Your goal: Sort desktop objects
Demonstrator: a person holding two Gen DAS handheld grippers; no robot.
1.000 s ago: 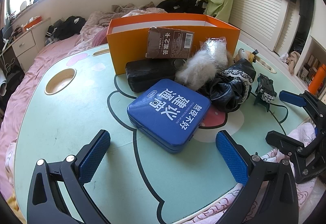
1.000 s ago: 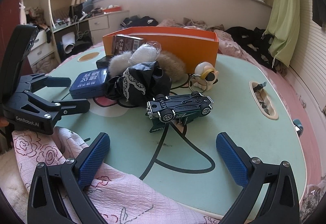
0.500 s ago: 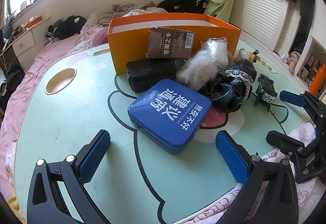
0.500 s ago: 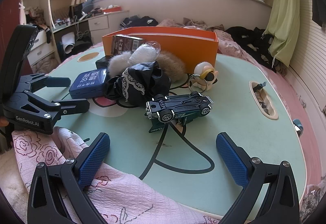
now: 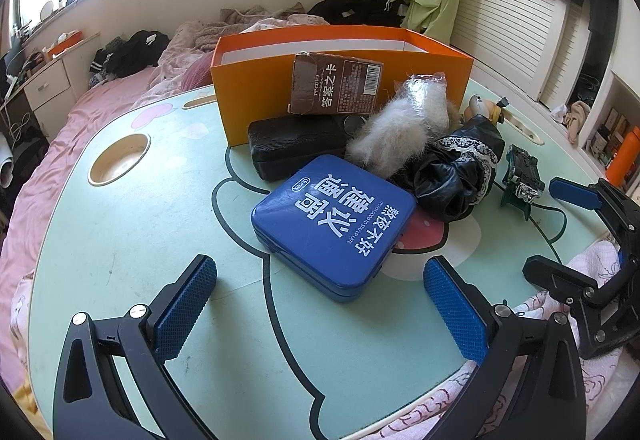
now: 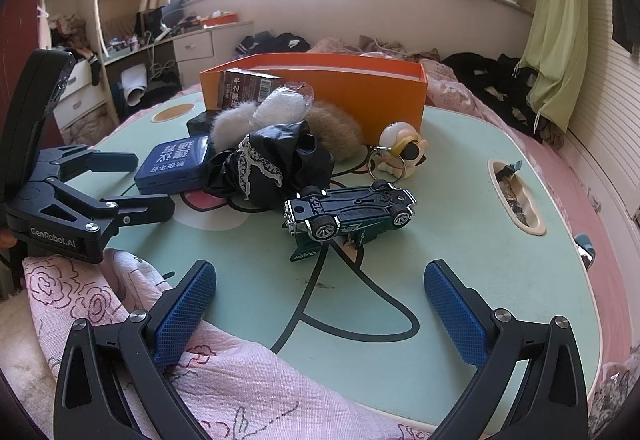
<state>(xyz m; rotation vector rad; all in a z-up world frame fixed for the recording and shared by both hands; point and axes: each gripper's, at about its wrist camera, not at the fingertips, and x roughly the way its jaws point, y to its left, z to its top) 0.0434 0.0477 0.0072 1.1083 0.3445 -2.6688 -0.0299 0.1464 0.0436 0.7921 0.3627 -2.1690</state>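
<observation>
A blue tin [image 5: 334,224] lies flat on the pale green table [image 5: 120,240], just ahead of my open left gripper [image 5: 320,304]. Behind it sit a black case [image 5: 296,144], a brown carton [image 5: 336,84] leaning on the orange box [image 5: 256,96], a furry white bundle [image 5: 400,128] and black lace-trimmed fabric [image 5: 460,168]. In the right wrist view a dark green toy car [image 6: 348,212] lies overturned in front of my open right gripper [image 6: 320,312]. A small figure keyring [image 6: 400,152] stands by the orange box [image 6: 360,96]. The fabric [image 6: 272,164] and tin [image 6: 172,164] lie left of the car.
A round cup recess [image 5: 118,158] is sunk in the table's left side, and an oblong slot [image 6: 516,196] holding scraps is on its right. Pink floral cloth [image 6: 224,380] drapes the near edge. Bedding and clothes surround the table.
Almost nothing differs; both views shift only slightly and both grippers stay open in place.
</observation>
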